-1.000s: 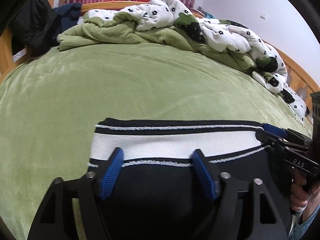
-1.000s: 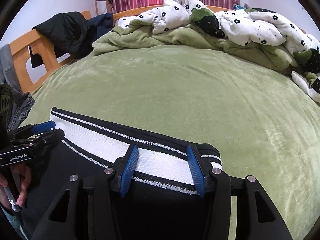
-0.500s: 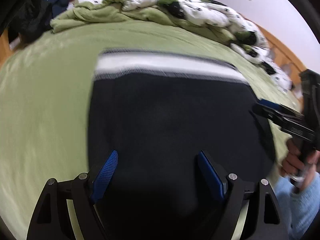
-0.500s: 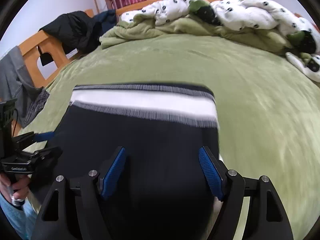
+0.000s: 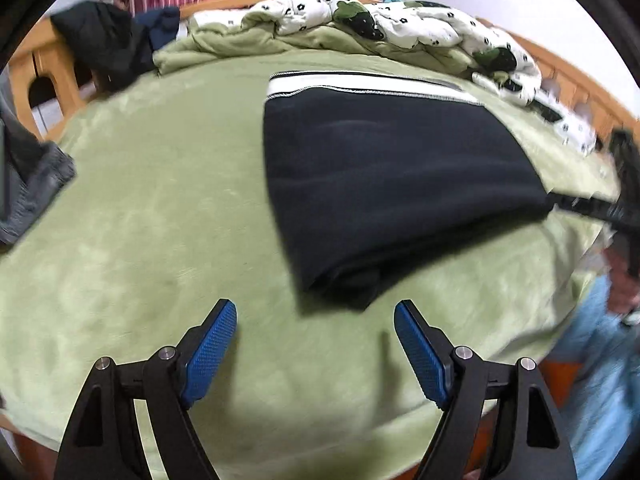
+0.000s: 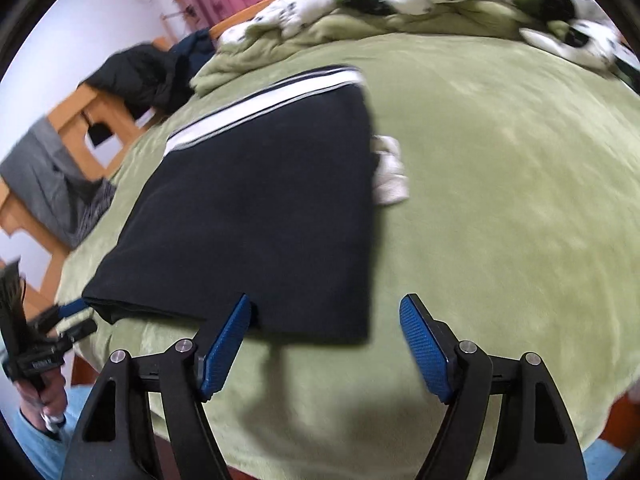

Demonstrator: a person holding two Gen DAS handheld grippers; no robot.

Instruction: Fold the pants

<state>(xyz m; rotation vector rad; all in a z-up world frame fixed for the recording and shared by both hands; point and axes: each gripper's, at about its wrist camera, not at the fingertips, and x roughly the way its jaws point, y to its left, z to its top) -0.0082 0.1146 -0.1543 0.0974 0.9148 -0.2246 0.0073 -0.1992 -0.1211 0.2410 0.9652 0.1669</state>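
The black pants (image 5: 392,176) lie folded into a flat block on the green bed cover (image 5: 160,208), white-striped waistband (image 5: 360,89) at the far end. They also show in the right wrist view (image 6: 260,208). My left gripper (image 5: 315,328) is open and empty, just short of the fold's near left corner. My right gripper (image 6: 326,322) is open and empty at the fold's near right corner. A white pocket lining (image 6: 390,174) sticks out on the right side. The left gripper shows blurred at the left edge of the right wrist view (image 6: 68,320).
A rumpled white and green quilt (image 5: 400,32) lies along the head of the bed. Dark clothes (image 5: 104,40) hang on the wooden frame (image 5: 40,76) at the left. Grey clothing (image 5: 28,184) lies at the left edge. The bed's near edge is close below both grippers.
Both grippers have let go of the waistband end and pulled back toward the near edge of the bed. The pants now lie folded over with the waistband at the far end.
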